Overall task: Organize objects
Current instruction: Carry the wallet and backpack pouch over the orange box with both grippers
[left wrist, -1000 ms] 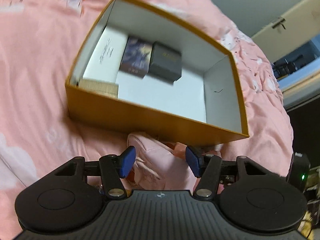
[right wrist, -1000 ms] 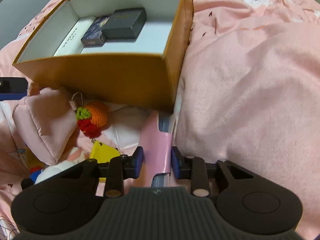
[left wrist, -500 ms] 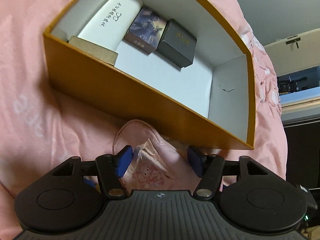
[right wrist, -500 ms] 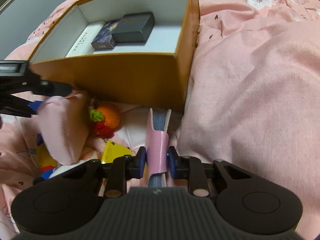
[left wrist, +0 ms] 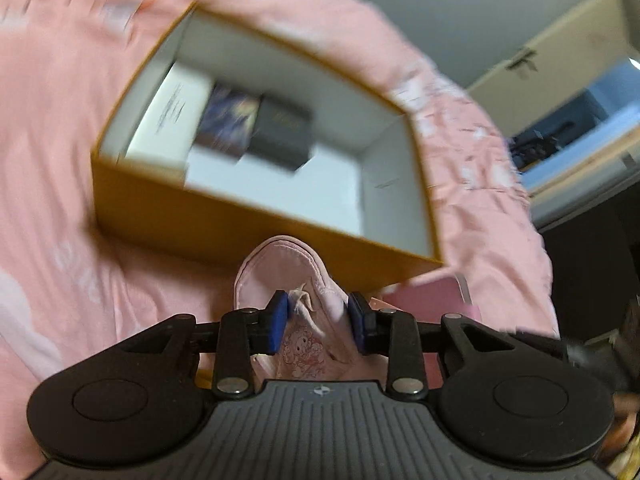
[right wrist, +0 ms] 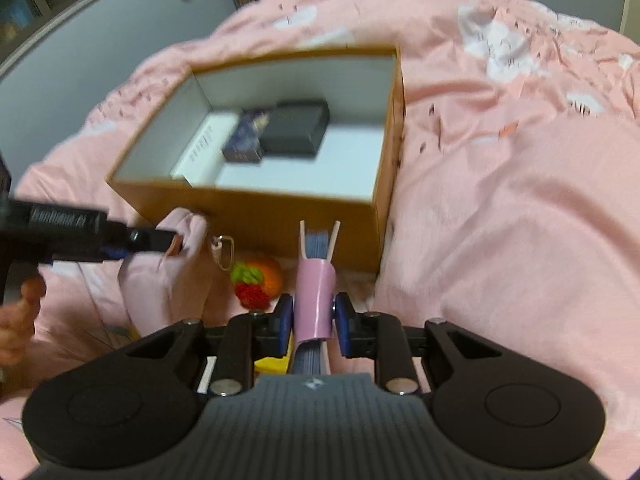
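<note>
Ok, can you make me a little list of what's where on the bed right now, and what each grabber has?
surface: pink bedspread
box: open orange box, white inside
in box: white box, picture box, dark box
left gripper: closing on pink pouch
right gripper: clamped on pink book
outside box: crochet fruit charm by the front wall
</note>
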The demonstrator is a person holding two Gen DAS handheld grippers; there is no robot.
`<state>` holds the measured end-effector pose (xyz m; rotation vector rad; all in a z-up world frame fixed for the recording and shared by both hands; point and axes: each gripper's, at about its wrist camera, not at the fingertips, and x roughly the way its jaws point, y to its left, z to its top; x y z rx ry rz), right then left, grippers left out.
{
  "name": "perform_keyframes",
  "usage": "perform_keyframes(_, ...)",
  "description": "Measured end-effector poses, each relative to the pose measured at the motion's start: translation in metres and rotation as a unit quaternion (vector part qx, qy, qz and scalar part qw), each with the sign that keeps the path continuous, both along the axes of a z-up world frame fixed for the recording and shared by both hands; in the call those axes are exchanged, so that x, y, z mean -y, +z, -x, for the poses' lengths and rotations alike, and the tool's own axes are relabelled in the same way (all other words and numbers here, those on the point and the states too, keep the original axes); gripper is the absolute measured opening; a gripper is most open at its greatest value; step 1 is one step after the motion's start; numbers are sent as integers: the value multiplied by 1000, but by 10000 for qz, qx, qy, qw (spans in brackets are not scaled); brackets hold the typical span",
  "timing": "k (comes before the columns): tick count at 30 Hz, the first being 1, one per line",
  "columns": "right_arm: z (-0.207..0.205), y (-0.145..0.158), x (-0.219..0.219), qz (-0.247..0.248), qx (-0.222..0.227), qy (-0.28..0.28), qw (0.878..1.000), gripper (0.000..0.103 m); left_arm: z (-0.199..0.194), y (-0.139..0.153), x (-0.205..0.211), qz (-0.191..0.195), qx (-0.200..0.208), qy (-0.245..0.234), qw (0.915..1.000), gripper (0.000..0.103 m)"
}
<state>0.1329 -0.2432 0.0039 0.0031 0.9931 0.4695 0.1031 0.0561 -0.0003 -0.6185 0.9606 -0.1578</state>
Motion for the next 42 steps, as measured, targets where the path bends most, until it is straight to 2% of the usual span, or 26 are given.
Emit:
perform_keyframes(5, -3, 43, 3, -381, 429, -113, 9983, 23, 11, 50, 7, -173, 746, -272, 9967, 36)
perform_keyframes(8, -26, 63, 1, -568, 602, -253, 9963, 23, -2, 80, 8, -394, 1140, -491, 9915, 35)
perform_keyframes(10, -47, 65, -5, -607, 613, -384, 9955, 23, -15, 96, 8, -678, 1370, -573, 9866, 35)
perform_keyframes(12, -69, 58, -12, -627, 520, -557, 9951, 23, -30, 100, 7, -944, 1507, -614, 9822, 35)
perform_keyframes(18, -133, 10, -48, -277, 271, -774, 9962, 23, -79, 69, -4, -1249, 1327, -682, 9809, 35)
perform_keyframes(21, -163, -15, -64, 4, 123, -825, 9965, 23, -96, 52, -9, -1256, 1304, -819, 9801, 35)
perform_keyframes(25, -191, -38, -79, 337, 67, -908, 9953, 23, -105, 38, -13, -1459, 1354, -972, 9752, 35)
perform_keyframes(30, -207, -57, -89, 327, -99, -864, 9957, 24, -117, 21, -12, -1511, 1370, -1020, 9737, 35)
perform_keyframes(35, -213, -66, -91, 370, -125, -842, 9957, 25, -124, 6, -15, -1441, 1205, -1074, 9763, 35)
perform_keyframes(38, -213, -63, -95, 606, -121, -671, 9958, 25, -127, 0, -14, -1419, 1153, -1115, 9768, 35)
perform_keyframes(42, -206, -59, -103, 1185, 217, -314, 9922, 25, -130, -4, -11, -1408, 1115, -1180, 9766, 35)
